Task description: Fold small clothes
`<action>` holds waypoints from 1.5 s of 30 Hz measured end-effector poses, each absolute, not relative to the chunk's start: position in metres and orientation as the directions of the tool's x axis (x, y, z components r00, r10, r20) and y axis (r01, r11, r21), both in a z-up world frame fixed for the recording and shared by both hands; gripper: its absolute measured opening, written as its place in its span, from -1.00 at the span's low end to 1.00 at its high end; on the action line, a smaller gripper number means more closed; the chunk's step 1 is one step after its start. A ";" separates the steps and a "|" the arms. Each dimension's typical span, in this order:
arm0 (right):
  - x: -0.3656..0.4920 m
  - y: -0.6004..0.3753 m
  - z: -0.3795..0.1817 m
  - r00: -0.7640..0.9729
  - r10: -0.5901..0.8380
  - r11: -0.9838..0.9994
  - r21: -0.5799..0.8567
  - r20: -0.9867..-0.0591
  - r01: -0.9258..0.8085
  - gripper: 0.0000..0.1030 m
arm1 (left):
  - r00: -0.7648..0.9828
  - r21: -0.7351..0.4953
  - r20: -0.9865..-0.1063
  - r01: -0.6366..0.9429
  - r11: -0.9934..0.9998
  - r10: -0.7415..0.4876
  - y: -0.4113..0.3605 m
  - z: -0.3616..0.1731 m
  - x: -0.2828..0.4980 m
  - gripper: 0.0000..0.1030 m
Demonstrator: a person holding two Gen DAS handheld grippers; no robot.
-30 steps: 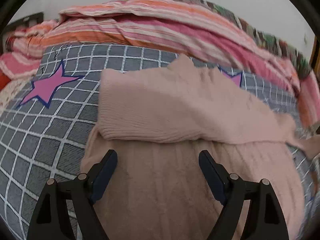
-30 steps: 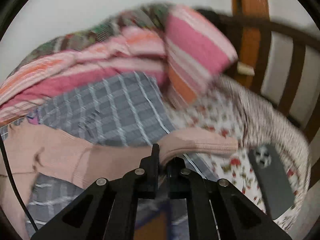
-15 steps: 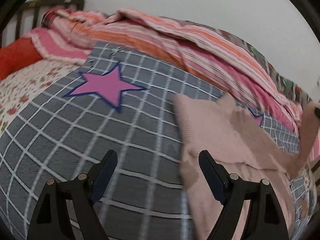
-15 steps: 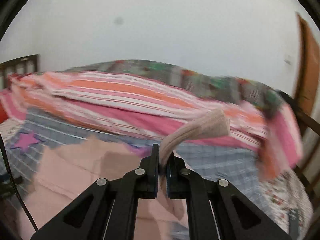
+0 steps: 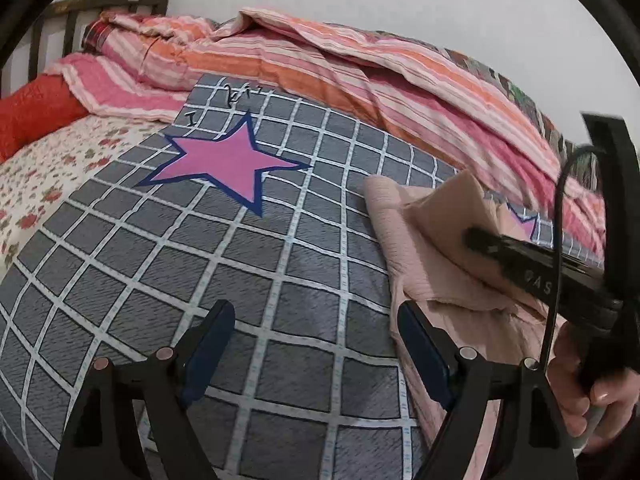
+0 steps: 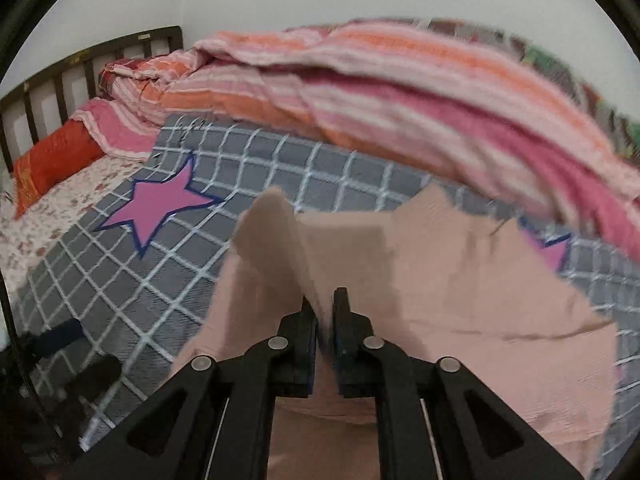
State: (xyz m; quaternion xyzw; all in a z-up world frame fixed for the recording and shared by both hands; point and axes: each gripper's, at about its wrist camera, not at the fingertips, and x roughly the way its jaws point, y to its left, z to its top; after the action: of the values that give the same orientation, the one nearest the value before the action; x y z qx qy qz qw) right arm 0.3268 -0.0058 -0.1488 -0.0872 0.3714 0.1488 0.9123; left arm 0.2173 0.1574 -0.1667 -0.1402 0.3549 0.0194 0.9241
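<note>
Letters "OAS" mark right tongs point(image 5: 476, 238) pinching pink sweater point(image 5: 424, 240).

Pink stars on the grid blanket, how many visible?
2. One full pink star lies left of the pink sweater; the second star peeks out at the sweater's right edge, partly covered. More could be hidden under the fabric.

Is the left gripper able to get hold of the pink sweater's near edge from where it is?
Probably yes. The left gripper is open and empty, and the pink sweater lies just beside its right finger on the checked blanket, nothing between. The right gripper holds the sleeve further off.
</note>
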 end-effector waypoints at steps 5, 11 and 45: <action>0.317 -0.018 -0.150 0.574 0.341 0.898 0.079 -0.745 -0.432 0.05 | 0.755 -0.202 -0.653 -0.097 0.975 -0.060 0.143 -0.164 0.219 0.60; 0.267 -0.093 -0.120 0.667 0.362 0.913 0.101 -0.651 -0.396 0.12 | 0.774 -0.227 -0.623 -0.036 0.973 -0.116 0.130 -0.158 0.225 0.60; 0.301 -0.287 -0.162 0.670 0.101 0.986 0.165 -0.735 0.031 -0.31 | 0.813 -0.172 -0.559 0.079 0.982 -0.163 0.069 -0.136 0.289 -0.85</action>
State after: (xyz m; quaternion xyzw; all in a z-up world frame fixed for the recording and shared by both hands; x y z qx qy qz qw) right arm 0.3010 -0.2871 -0.1619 0.0818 0.4055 0.0193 0.9102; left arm 0.2886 0.0693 -0.1358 -0.0707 0.2991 -0.0637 0.9495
